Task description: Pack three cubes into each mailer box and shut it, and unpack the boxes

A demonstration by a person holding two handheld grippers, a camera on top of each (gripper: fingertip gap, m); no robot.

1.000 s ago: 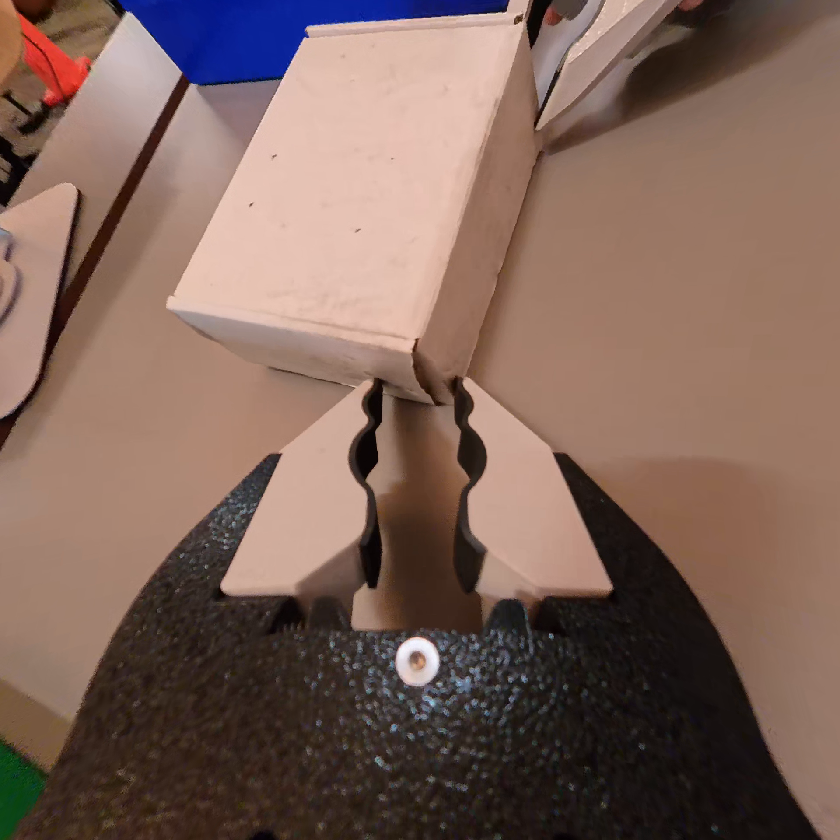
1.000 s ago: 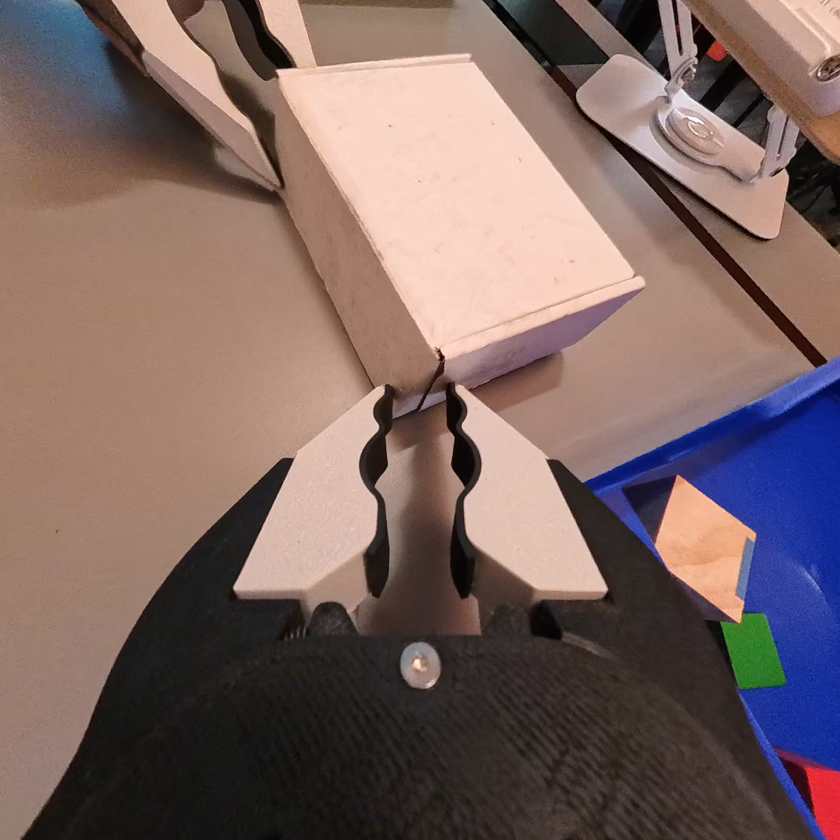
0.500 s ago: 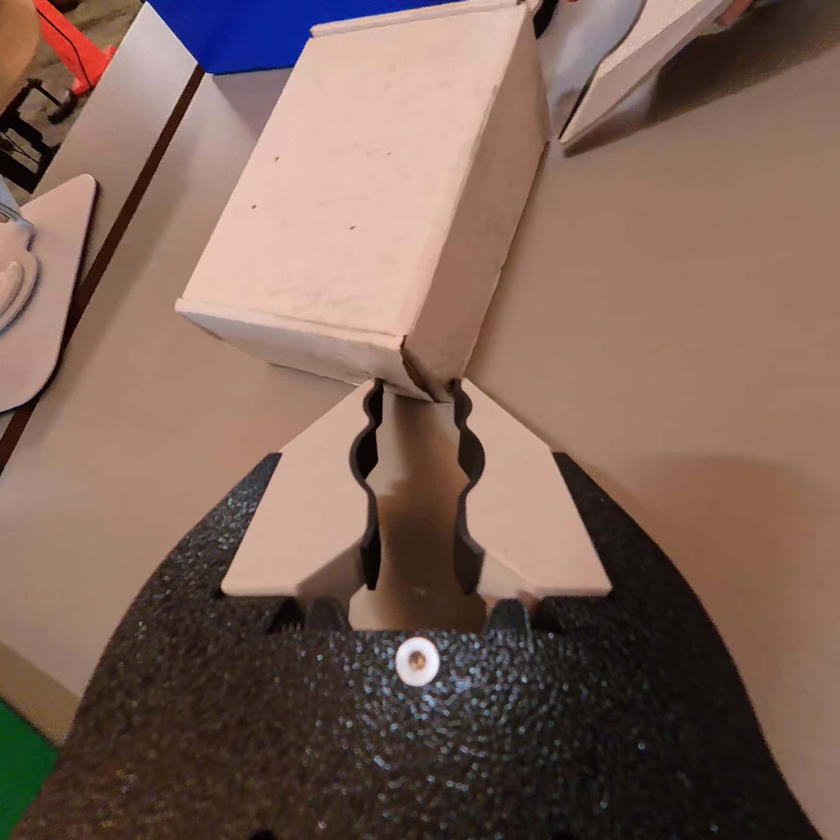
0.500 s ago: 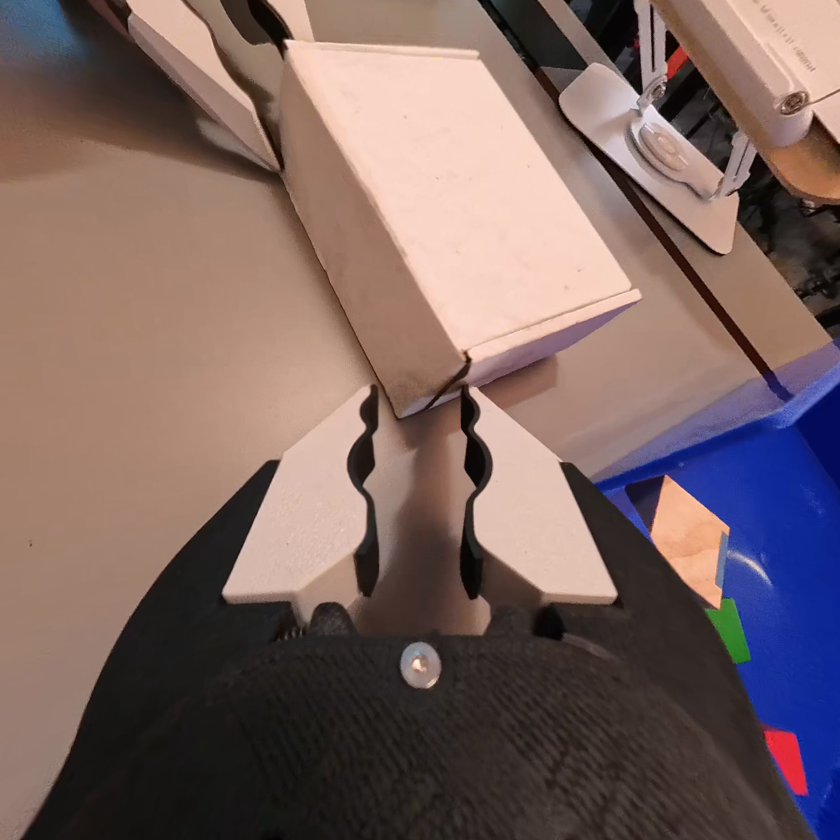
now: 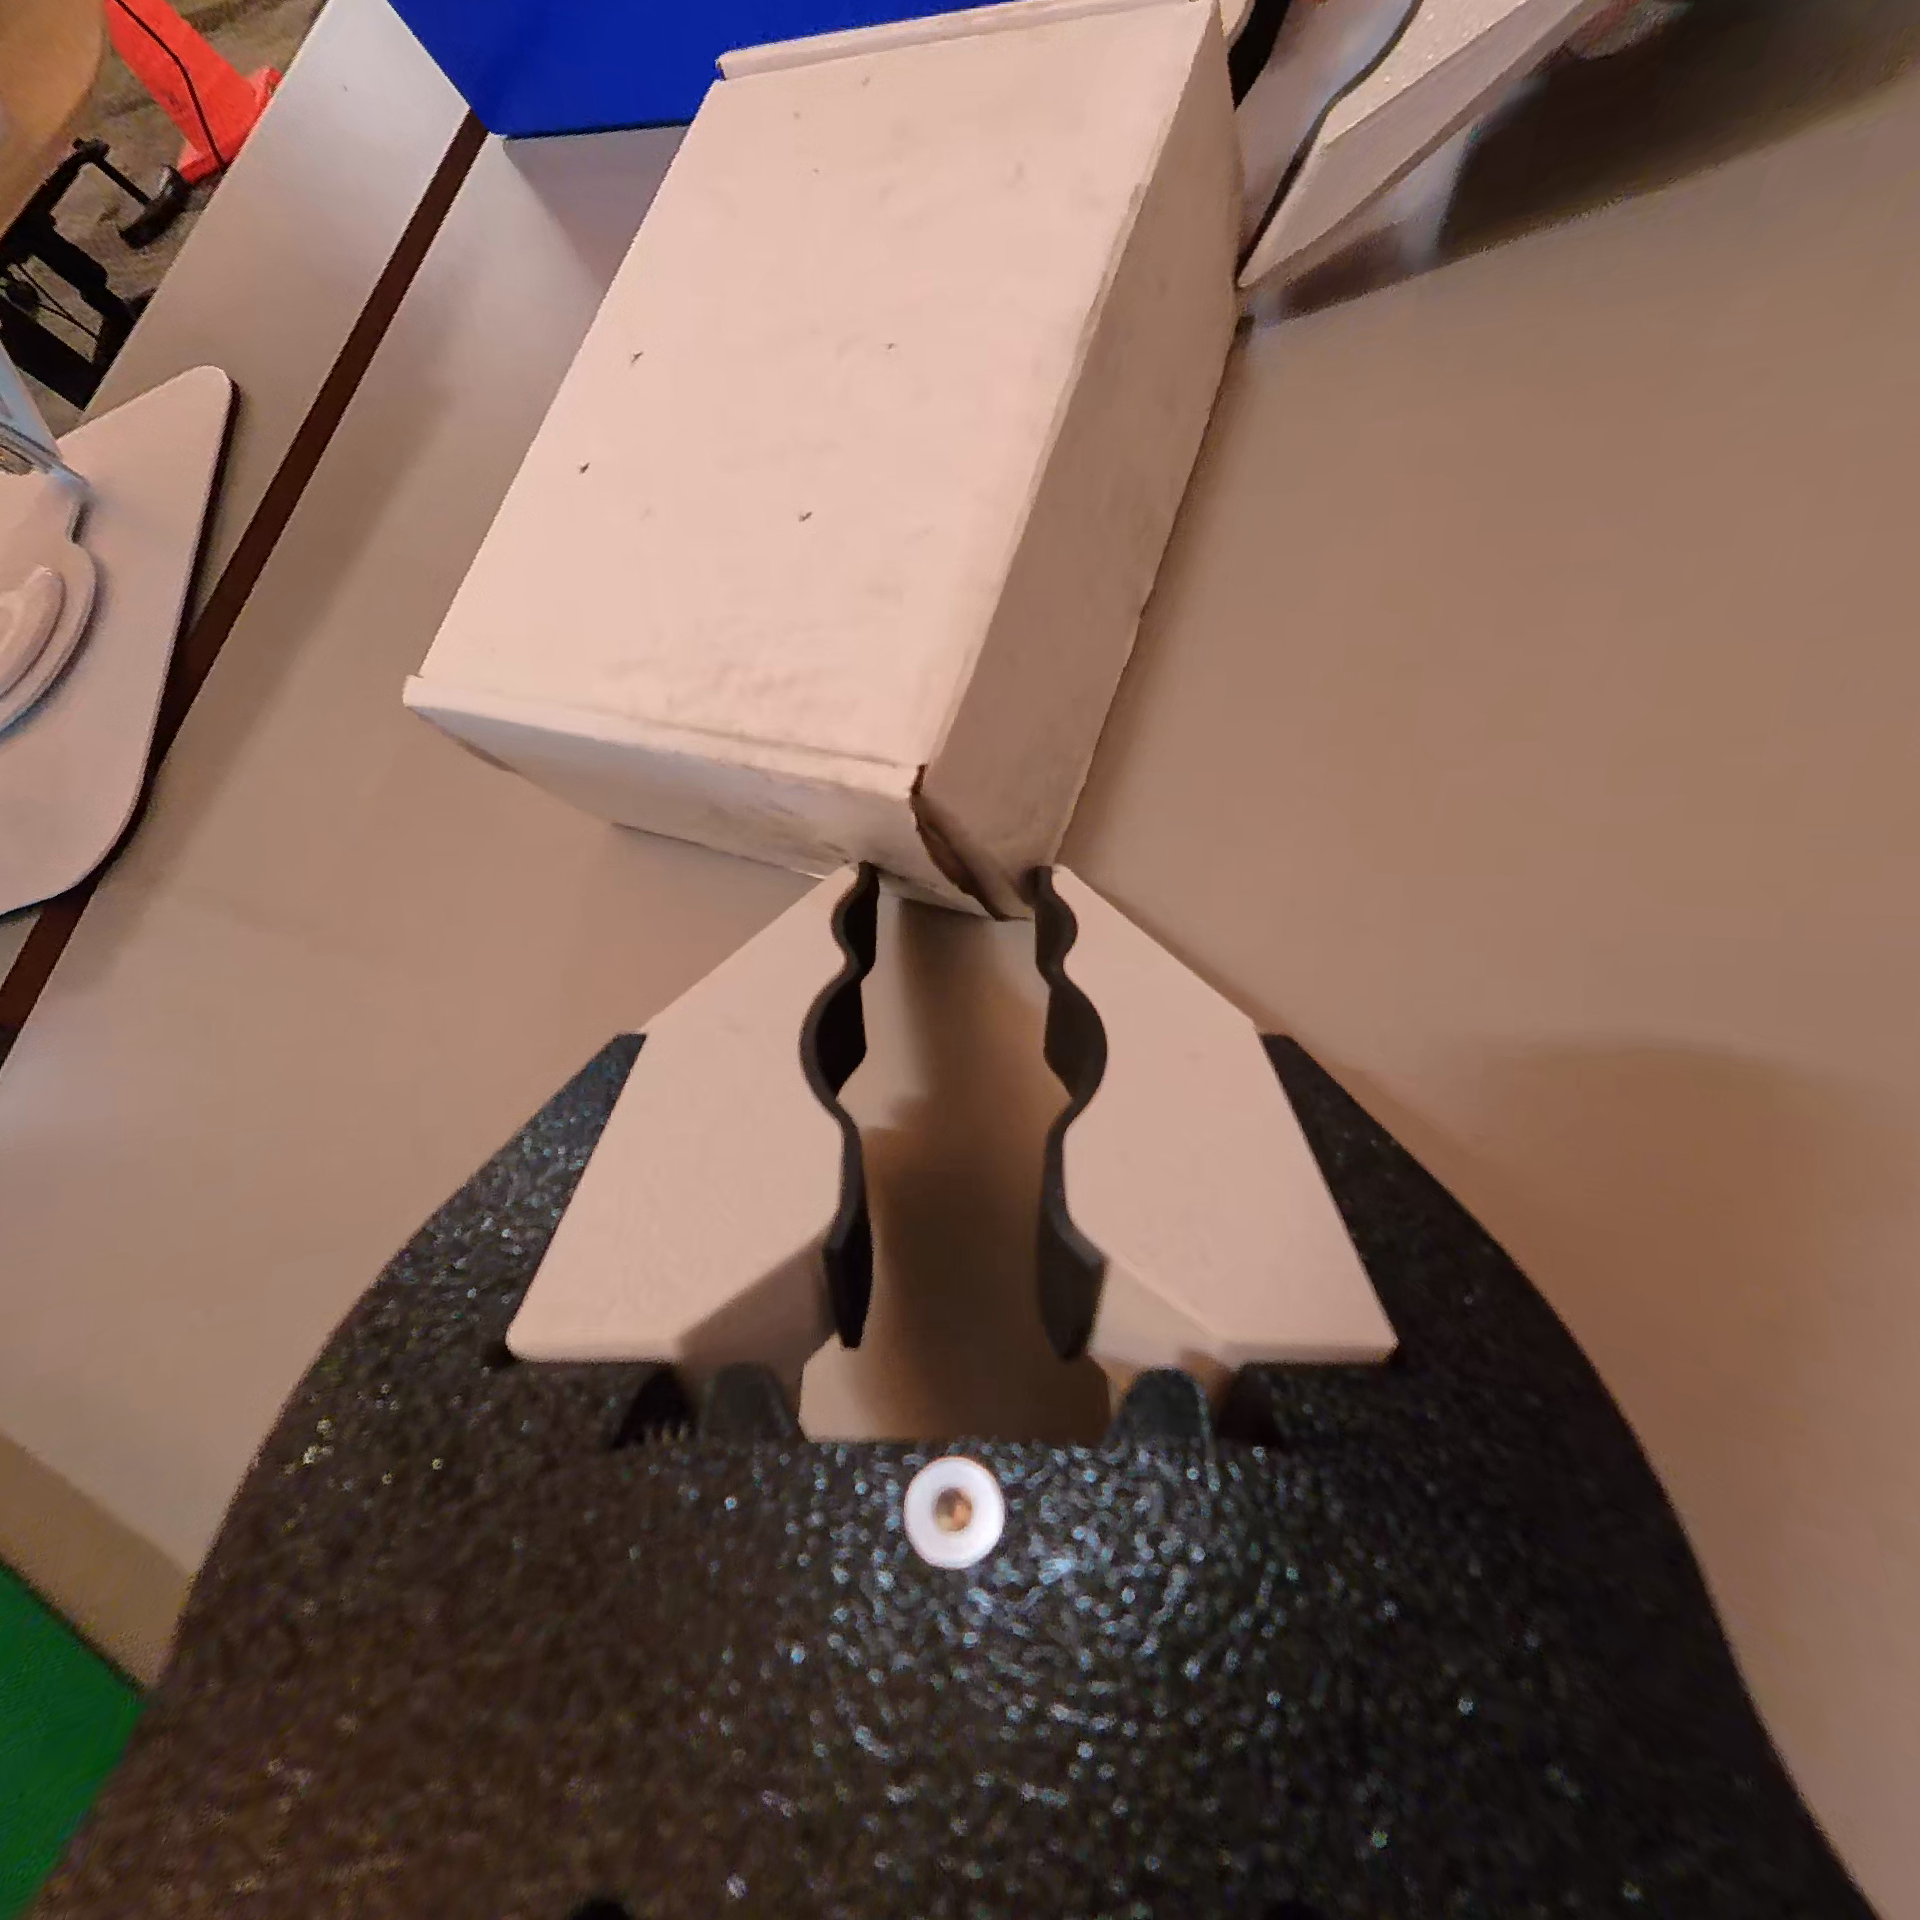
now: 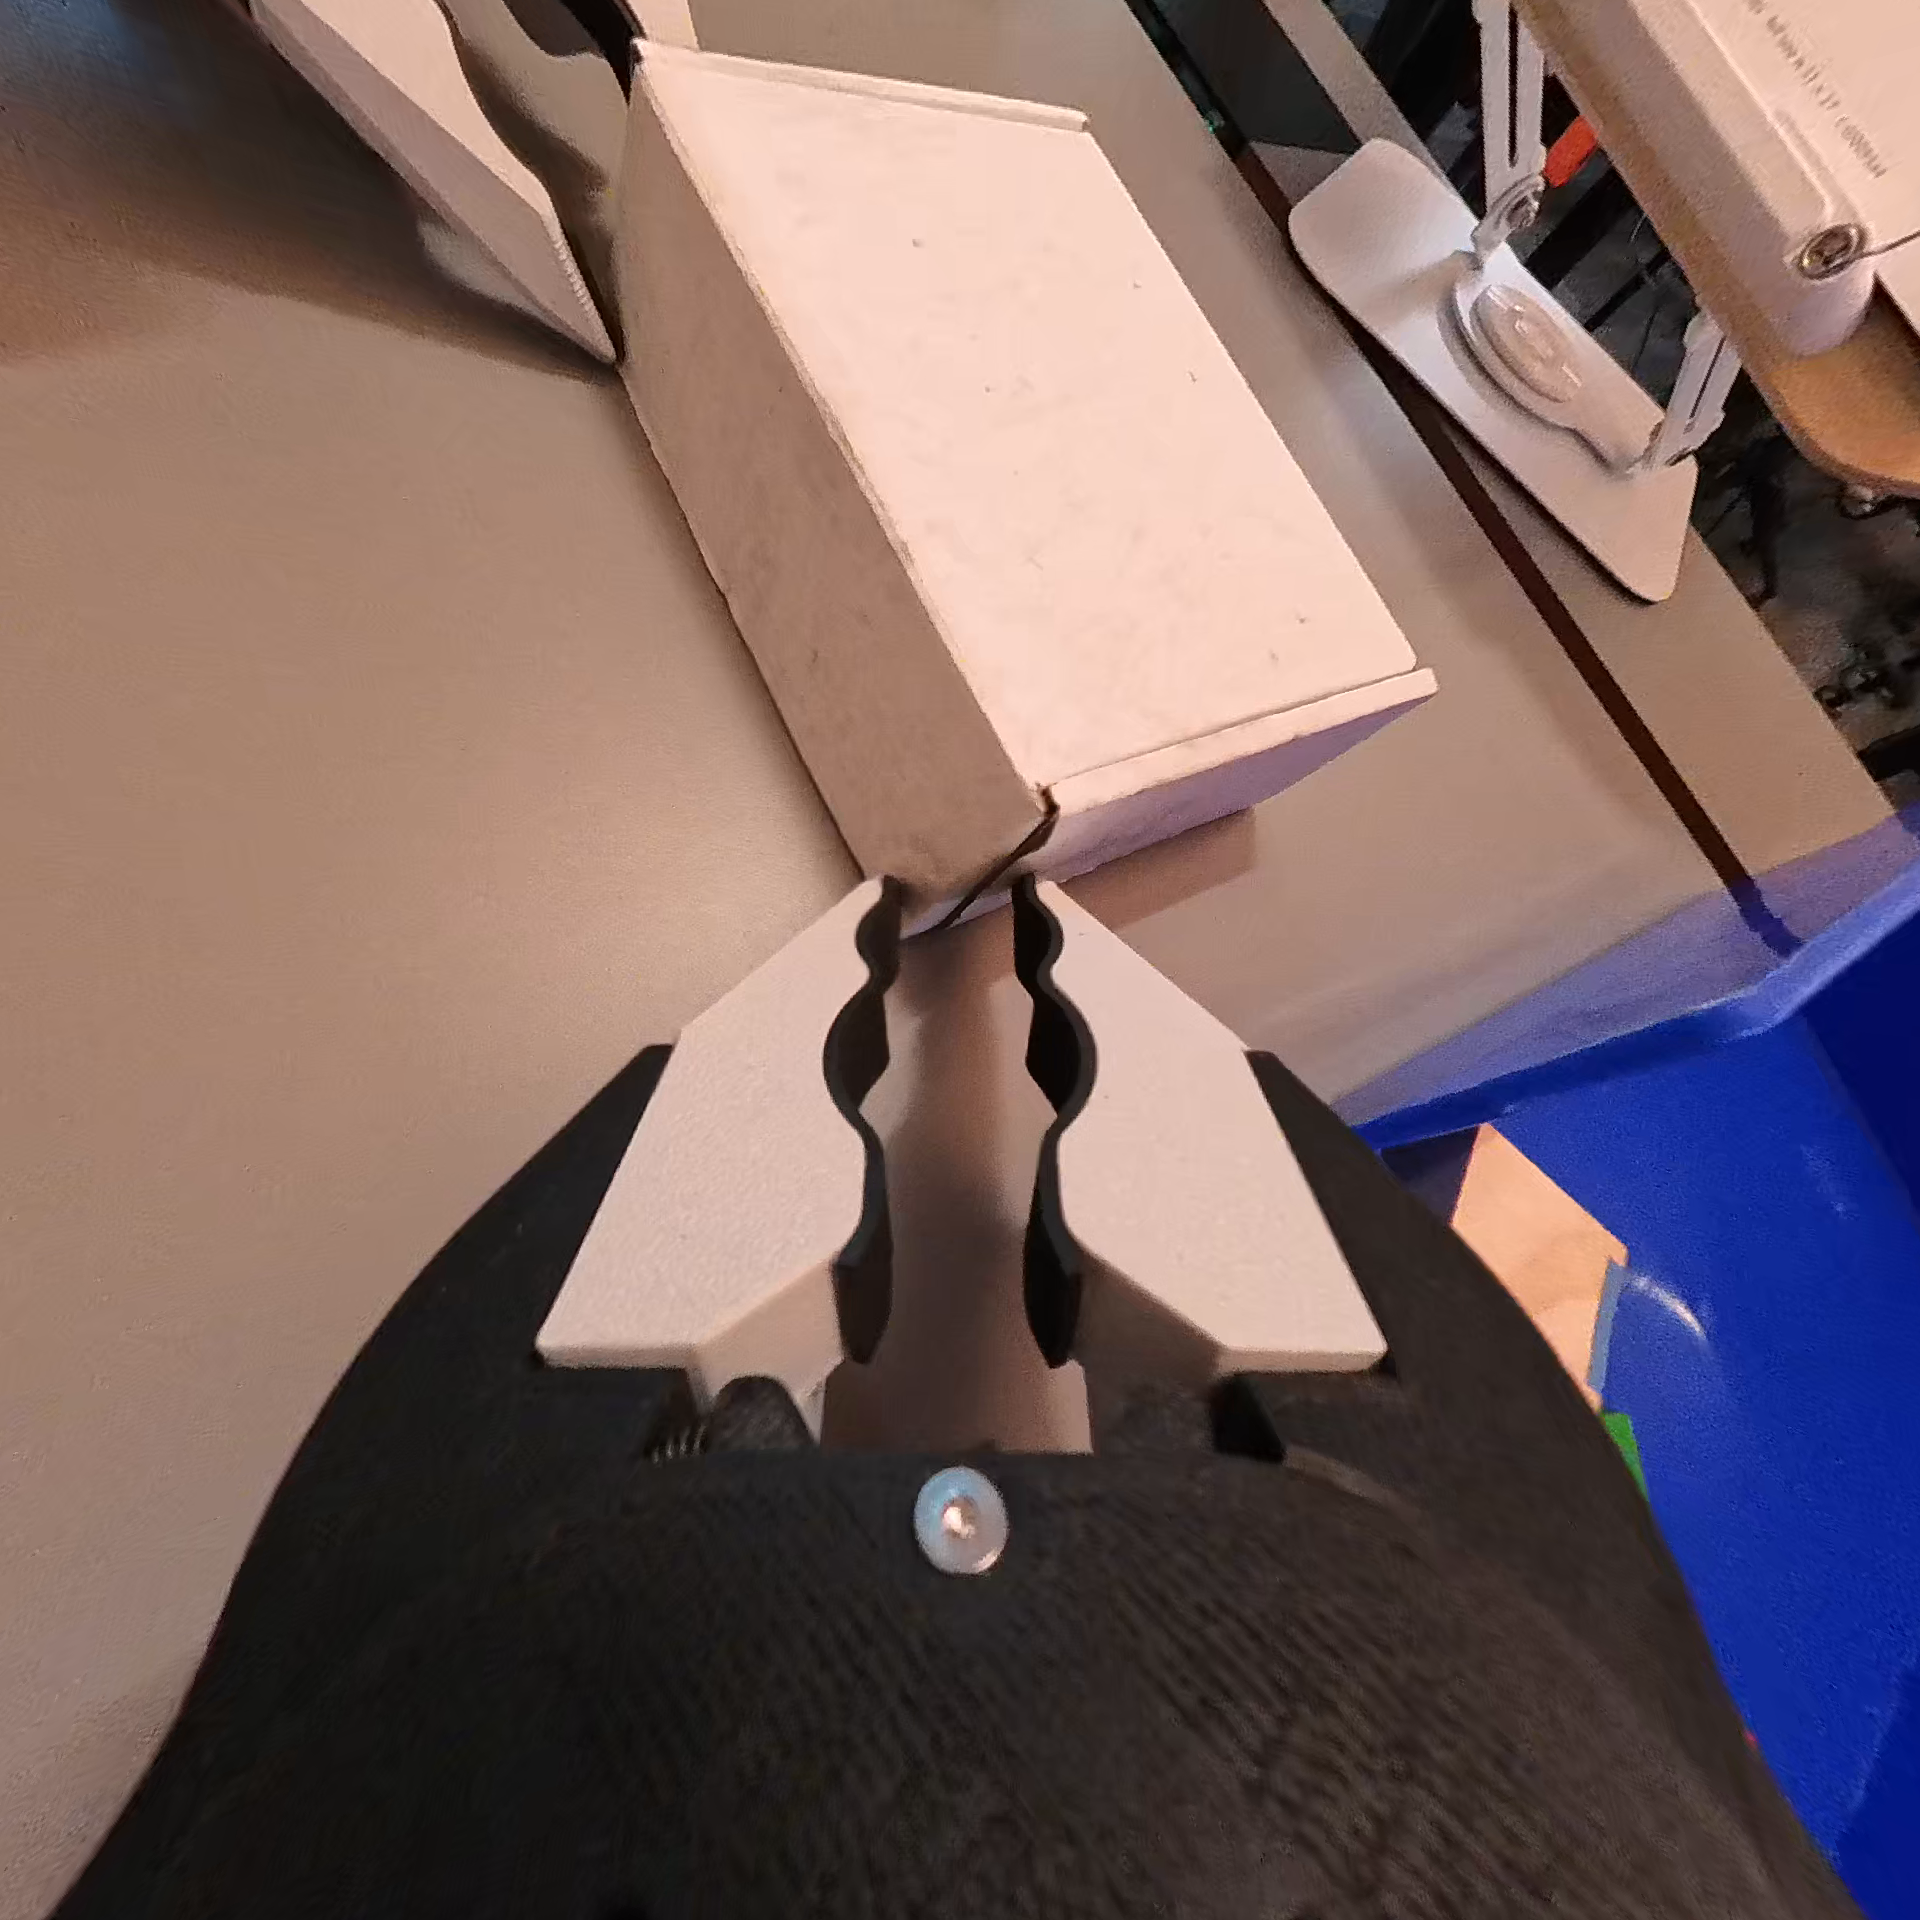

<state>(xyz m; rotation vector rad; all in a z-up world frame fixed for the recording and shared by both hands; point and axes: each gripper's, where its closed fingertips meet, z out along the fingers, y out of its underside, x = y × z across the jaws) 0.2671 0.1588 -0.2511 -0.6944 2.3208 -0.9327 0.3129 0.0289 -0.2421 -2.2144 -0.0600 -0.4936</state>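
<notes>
I am working over a plain grey-brown table [image 5: 1558, 727], with a second table surface beyond a dark seam on one side. A closed white mailer box [image 5: 862, 447] sits in the middle of it, lid down, and I have a gripper at each of two opposite corners.

My left gripper [image 5: 951, 883] has its jaws spread a little, the tips flanking the near bottom corner of the box; whether they actually press on the cardboard I cannot tell. In the right wrist view the same mailer box [image 6: 1018, 468] appears from the other end, and my right gripper [image 6: 951, 883] stands the same way, jaws parted around its near corner, where a flap edge shows as a thin dark slit. Contact there is also unclear.

Each view shows the other gripper's pale fingers just past the far end of the box.

A blue bin [image 6: 1714, 1195] stands to the right of my right gripper, close to the table edge; inside it I see a plain wooden cube [image 6: 1527, 1247] and a sliver of a green one [image 6: 1626, 1455]. A white stand base [image 6: 1475, 343] lies on the neighbouring table beyond the box.
</notes>
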